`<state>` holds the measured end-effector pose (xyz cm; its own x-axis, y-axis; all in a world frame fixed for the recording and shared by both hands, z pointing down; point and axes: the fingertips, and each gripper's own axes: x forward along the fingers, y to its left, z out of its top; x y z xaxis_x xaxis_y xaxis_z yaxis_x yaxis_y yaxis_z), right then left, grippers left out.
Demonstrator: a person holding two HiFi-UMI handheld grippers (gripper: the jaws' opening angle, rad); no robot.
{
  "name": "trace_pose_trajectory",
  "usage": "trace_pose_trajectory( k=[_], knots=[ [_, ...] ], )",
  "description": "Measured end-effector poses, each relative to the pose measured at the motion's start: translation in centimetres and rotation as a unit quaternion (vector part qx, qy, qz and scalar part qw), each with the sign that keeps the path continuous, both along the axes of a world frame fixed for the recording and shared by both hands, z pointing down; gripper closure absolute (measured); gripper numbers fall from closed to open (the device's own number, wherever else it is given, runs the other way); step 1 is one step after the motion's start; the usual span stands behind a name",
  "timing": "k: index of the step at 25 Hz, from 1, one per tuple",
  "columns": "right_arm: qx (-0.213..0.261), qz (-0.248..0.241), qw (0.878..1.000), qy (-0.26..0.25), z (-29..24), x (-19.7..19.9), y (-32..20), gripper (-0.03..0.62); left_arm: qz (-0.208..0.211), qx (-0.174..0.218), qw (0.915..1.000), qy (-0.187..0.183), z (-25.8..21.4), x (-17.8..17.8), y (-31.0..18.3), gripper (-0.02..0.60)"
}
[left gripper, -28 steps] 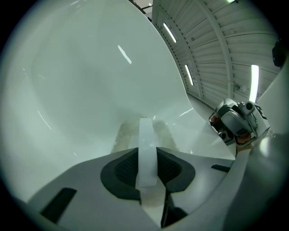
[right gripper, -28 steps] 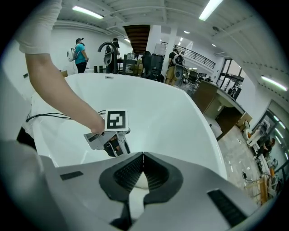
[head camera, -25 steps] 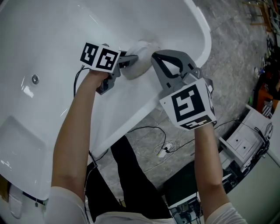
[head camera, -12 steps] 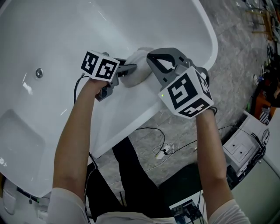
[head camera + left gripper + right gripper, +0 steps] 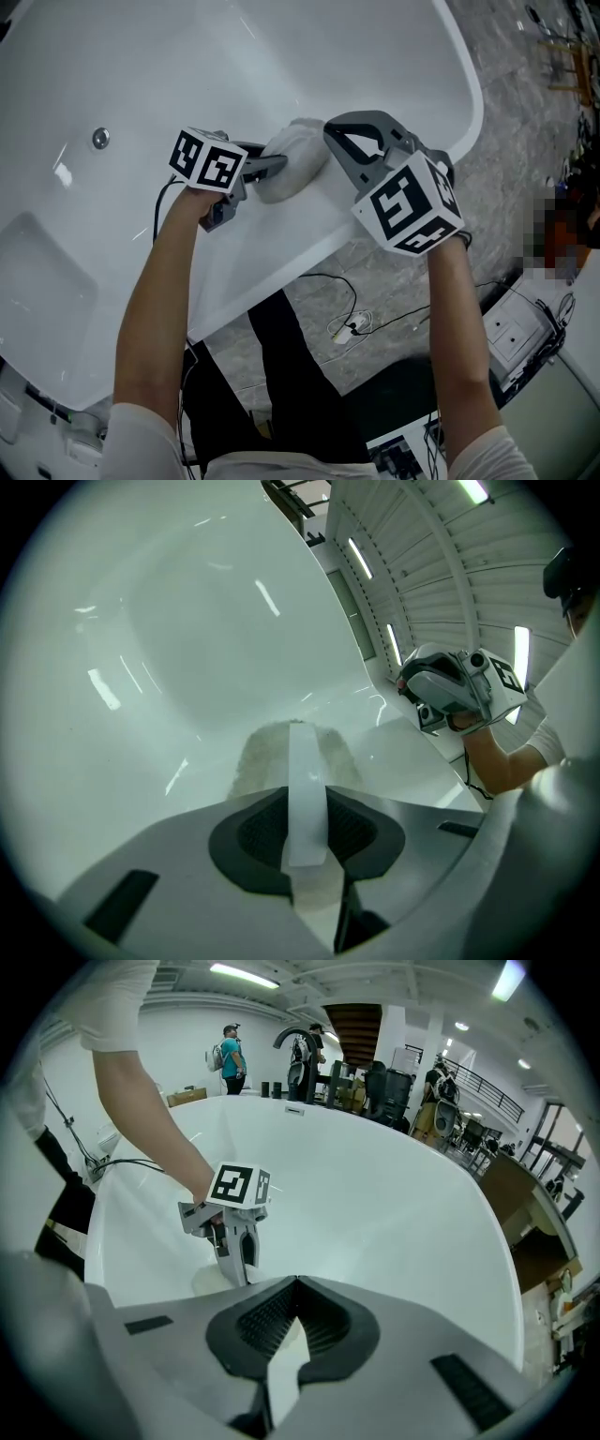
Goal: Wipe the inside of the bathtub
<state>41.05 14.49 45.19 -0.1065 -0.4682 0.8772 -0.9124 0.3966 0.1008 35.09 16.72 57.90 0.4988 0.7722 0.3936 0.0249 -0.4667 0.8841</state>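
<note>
The white bathtub (image 5: 466, 73) fills the upper left of the head view. My left gripper (image 5: 274, 165) is shut on a white cloth (image 5: 293, 157) and presses it against the tub's near inner wall. In the left gripper view the cloth (image 5: 292, 750) lies flat on the wall just past the jaws. My right gripper (image 5: 332, 129) hangs over the tub's rim right beside the cloth, jaws shut with nothing in them. From the right gripper view, the left gripper (image 5: 240, 1269) stands on the tub wall (image 5: 394, 1194) just ahead. The right gripper (image 5: 448, 688) also shows in the left gripper view.
A round drain (image 5: 100, 138) sits in the tub floor at the left. Outside the tub, cables (image 5: 349, 322) lie on the grey stone floor beside my legs, and a white cabinet (image 5: 514, 321) stands at the right. A dark faucet (image 5: 292, 1037) and several people are behind the tub's far rim.
The left gripper has slid the cloth a little along the near wall, away from the tub's floor. The right gripper has stayed beside it. The head camera has shifted.
</note>
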Motion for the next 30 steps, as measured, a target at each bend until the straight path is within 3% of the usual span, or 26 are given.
trace_pose_trajectory(
  k=[5,12,30],
  knots=[
    [-0.001,-0.017,1.0,-0.007,0.0,-0.4,-0.6,0.574,0.007,0.002,0.9999,-0.01,0.2,-1.5,-0.3,0.485],
    [0.005,-0.042,0.999,-0.013,-0.9,-6.6,-3.3,0.574,0.014,-0.008,0.9998,-0.014,-1.0,-8.7,-1.9,0.485],
    [-0.001,-0.091,0.995,-0.035,-1.1,-12.6,-7.8,0.574,0.045,-0.009,0.9986,-0.027,-3.2,-16.3,-5.3,0.485]
  ],
)
